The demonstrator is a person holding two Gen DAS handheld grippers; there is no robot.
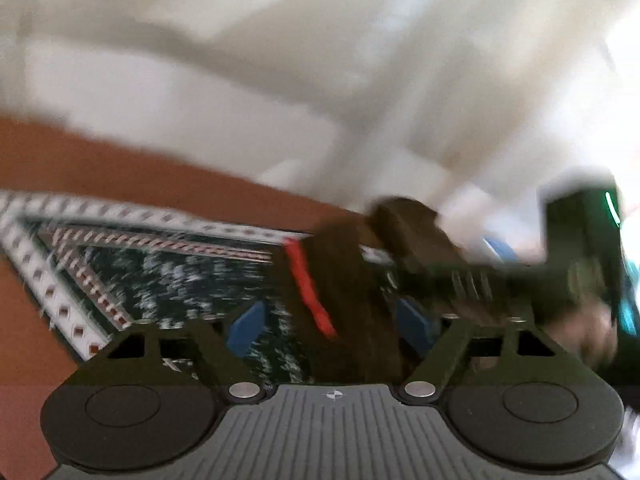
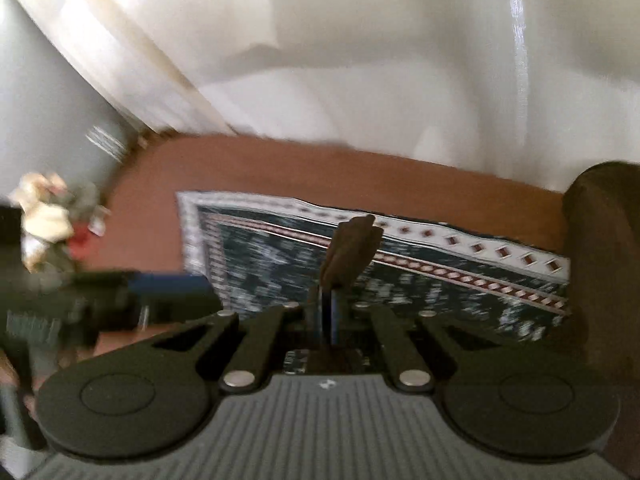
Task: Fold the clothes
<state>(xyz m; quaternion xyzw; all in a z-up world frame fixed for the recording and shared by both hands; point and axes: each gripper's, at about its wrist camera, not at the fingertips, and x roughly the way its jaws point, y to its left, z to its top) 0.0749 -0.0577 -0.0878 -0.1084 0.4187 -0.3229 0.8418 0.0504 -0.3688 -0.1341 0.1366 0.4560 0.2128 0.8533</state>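
My right tool (image 2: pixel 329 304) is clamped on a pinch of the dark brown garment (image 2: pixel 352 248), which sticks up from its tips over the patterned rug (image 2: pixel 440 280); more of that brown cloth bulks at the rug's right edge. My left tool (image 1: pixel 332 320) stands open, and a strip of the garment runs lengthwise between its blue fingers (image 1: pixel 246 326), away from me across the rug. Only the left view shows its red stripe (image 1: pixel 310 286); only the right view shows the rug's far border.
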